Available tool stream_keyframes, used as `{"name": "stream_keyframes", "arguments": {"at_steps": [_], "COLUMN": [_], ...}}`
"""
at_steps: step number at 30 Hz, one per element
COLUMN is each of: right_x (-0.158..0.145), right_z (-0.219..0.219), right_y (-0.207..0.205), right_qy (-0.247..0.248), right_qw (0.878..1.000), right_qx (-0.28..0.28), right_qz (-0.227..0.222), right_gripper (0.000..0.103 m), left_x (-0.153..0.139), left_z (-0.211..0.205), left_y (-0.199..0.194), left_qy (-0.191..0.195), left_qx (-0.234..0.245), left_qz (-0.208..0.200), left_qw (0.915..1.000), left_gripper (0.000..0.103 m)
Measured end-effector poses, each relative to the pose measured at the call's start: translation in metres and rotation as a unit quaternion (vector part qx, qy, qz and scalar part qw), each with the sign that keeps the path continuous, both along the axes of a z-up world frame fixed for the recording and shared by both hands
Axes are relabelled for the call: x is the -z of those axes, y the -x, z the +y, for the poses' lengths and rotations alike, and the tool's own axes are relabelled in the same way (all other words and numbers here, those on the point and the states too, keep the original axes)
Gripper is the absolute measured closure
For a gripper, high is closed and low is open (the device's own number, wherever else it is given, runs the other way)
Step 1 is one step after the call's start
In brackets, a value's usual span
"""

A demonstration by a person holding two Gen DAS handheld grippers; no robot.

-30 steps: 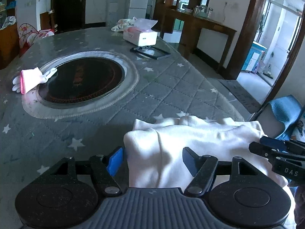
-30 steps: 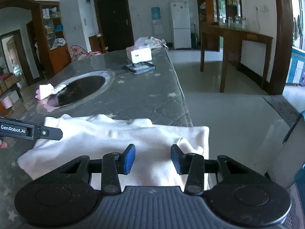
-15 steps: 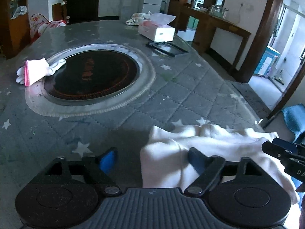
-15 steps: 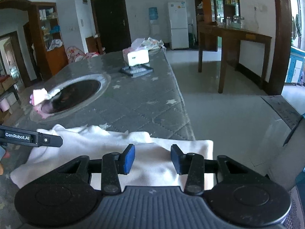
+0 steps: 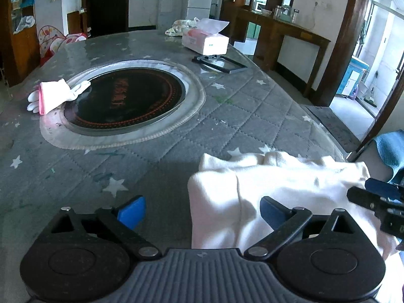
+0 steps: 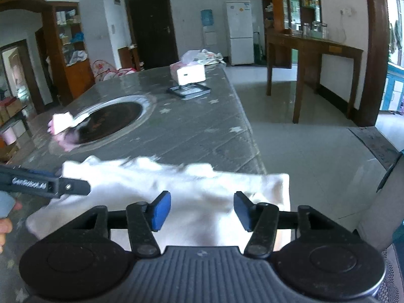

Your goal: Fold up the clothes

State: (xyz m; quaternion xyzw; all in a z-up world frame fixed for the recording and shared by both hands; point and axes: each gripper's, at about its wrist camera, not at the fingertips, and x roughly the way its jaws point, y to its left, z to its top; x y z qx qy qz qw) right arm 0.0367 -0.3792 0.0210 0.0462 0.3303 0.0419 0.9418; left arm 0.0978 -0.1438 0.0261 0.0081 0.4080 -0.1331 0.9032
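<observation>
A long table (image 5: 227, 116) covered in a grey quilted cloth with white stars fills most of both views. Set into its middle is a round dark hotplate (image 5: 123, 98) ringed by a pale, clear border. At the near end, by the table's right edge, lies the white garment (image 5: 272, 189), folded into a thick wide bundle with a doubled edge on its left side and rumpled folds along its far side; in the right wrist view the same garment (image 6: 202, 192) spreads across the near corner, with one edge reaching the table's edge.

The left gripper (image 5: 202, 209) sits over the garment's left end with its jaws opening wide: the left blue pad stands over bare quilt, clear of the cloth, and the right pad is over the fabric without pinching it. The right gripper (image 6: 200, 209) is above the garment's right portion, its jaws also opening; white cloth shows in the gap between the blue pads, but neither pad presses on it.

Toward the far end rests a white tissue box (image 5: 205, 41) with a sheet sticking up, and just in front of it a flat black-framed tray (image 5: 219, 63). A white and pink rubber glove (image 5: 54, 94) lies at the hotplate's left rim, its fingers touching the border. Behind the tissue box sits a small heap of patterned cloth (image 5: 178, 26)
</observation>
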Motion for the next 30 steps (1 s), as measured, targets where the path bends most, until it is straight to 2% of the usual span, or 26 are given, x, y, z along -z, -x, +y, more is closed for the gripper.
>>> {"name": "stream_keyframes", "arguments": {"at_steps": [7, 11, 14, 21, 28, 30], "right_x": [-0.001, 0.003, 0.003, 0.002, 0.002, 0.002], "right_z": [0.023, 0.028, 0.031, 0.036, 0.040, 0.042], "right_y": [0.033, 0.040, 0.049, 0.066, 0.078, 0.081], "right_qy": [0.019, 0.021, 0.025, 0.021, 0.023, 0.022], "right_qw": [0.999, 0.999, 0.999, 0.999, 0.999, 0.999], "right_qx": [-0.035, -0.035, -0.033, -0.027, -0.025, -0.024], "right_qz": [-0.004, 0.004, 0.001, -0.005, -0.006, -0.007], "right_gripper": [0.041, 0.040, 0.034, 0.027, 0.025, 0.019], "left_x": [0.003, 0.005, 0.001, -0.003, -0.006, -0.006], "left_z": [0.002, 0.006, 0.008, 0.009, 0.011, 0.013], "left_y": [0.024, 0.035, 0.045, 0.065, 0.082, 0.086], "left_qy": [-0.012, -0.011, -0.009, -0.010, -0.014, -0.012], "left_qx": [0.007, 0.003, 0.003, 0.014, 0.018, 0.016], "left_qz": [-0.001, 0.001, -0.005, -0.013, -0.024, -0.025], "left_qw": [0.9999, 0.9999, 0.9999, 0.9998, 0.9995, 0.9995], "left_gripper": [0.001, 0.000, 0.000, 0.000, 0.000, 0.000]}}
